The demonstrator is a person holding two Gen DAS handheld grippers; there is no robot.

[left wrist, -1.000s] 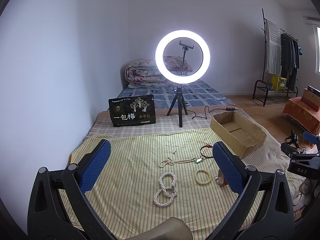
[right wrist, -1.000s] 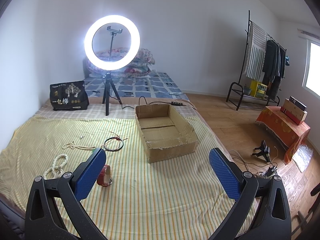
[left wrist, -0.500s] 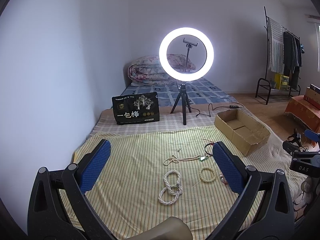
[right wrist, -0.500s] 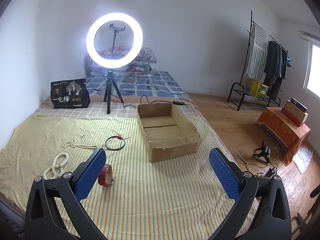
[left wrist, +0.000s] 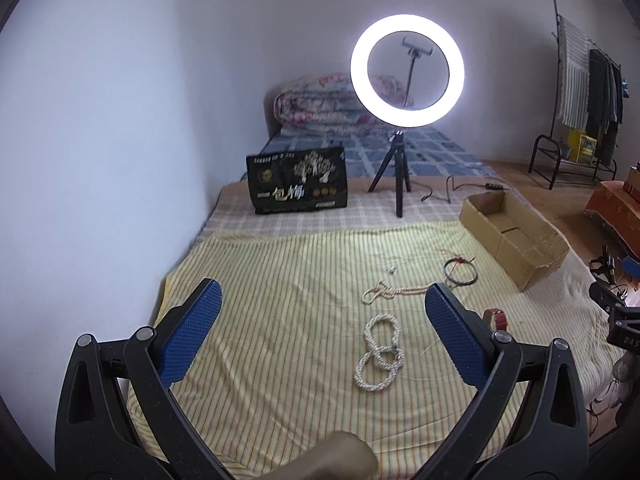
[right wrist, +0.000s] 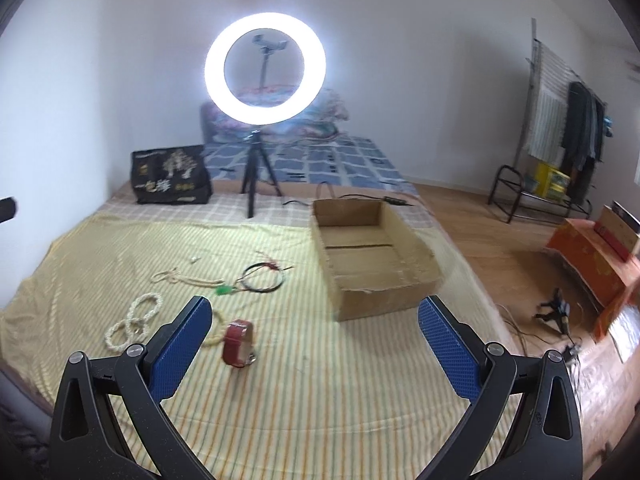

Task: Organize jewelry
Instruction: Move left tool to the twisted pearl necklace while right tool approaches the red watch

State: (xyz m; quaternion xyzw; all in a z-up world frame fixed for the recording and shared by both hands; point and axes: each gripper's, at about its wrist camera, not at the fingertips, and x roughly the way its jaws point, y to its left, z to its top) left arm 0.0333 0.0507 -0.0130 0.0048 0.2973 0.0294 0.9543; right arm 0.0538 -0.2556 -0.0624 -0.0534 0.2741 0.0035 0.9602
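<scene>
Jewelry lies on a yellow striped cloth [left wrist: 280, 304] on the bed. A looped white bead necklace [left wrist: 379, 354] lies between my left gripper's fingers in the left wrist view and also shows in the right wrist view [right wrist: 134, 320]. A cream necklace [left wrist: 394, 292], a black cord with a red knot [right wrist: 264, 276], a green pendant [right wrist: 224, 290] and a red watch [right wrist: 239, 343] lie nearby. An open cardboard box [right wrist: 372, 256] stands to the right. My left gripper [left wrist: 320, 322] and right gripper [right wrist: 314, 338] are both open, empty and above the cloth.
A lit ring light on a tripod [left wrist: 406, 72] and a black printed bag [left wrist: 298, 186] stand behind the cloth. A rolled quilt [left wrist: 320, 102] lies at the bed's head. A clothes rack [right wrist: 560, 128] and an orange box [right wrist: 600, 256] stand on the floor to the right.
Both grippers have swung: the left view shifted left, so the jewelry sits further right. The right view turned left and closer, so the red watch and box appear nearer the centre.
</scene>
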